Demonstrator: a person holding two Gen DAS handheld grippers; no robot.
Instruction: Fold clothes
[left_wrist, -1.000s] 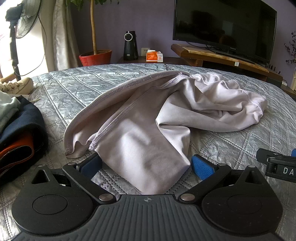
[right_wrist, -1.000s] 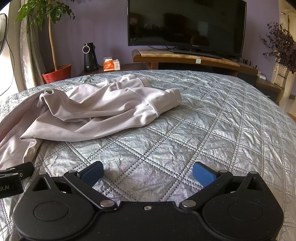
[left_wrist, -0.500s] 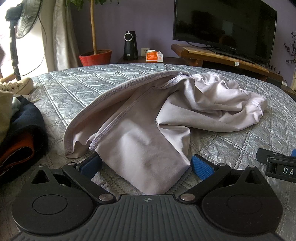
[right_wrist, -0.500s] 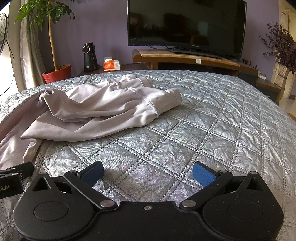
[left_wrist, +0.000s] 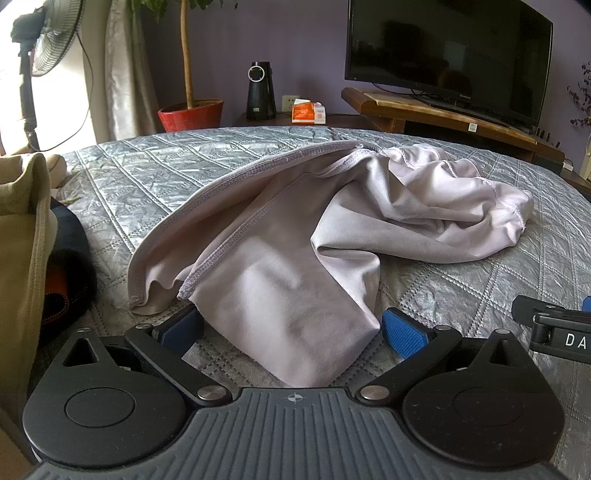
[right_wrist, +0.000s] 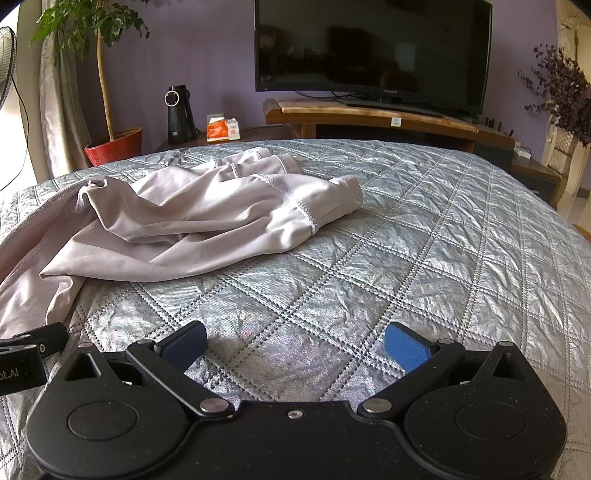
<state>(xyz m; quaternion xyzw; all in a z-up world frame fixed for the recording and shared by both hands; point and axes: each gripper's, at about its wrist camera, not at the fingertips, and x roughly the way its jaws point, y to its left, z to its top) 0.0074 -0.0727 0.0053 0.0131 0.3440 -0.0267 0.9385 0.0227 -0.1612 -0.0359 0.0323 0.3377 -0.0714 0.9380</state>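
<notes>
I see the quilted silver bedspread (right_wrist: 424, 236) stretching ahead of both tools. The crumpled lilac garment (left_wrist: 295, 266) lies on it, its near end between my left gripper's (left_wrist: 291, 330) 2 wide-spread fingers, ungripped. My right gripper (right_wrist: 295, 345), also wide open and empty, has the garment ahead-left.

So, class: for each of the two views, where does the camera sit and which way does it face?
Left wrist: on the left gripper, low over the bed, facing the pale garment; jaws open around its near end.
Right wrist: on the right gripper, facing bare quilt; jaws open, empty.
Shared: garment, television, red plant pot, each other's gripper at frame edge.
</notes>
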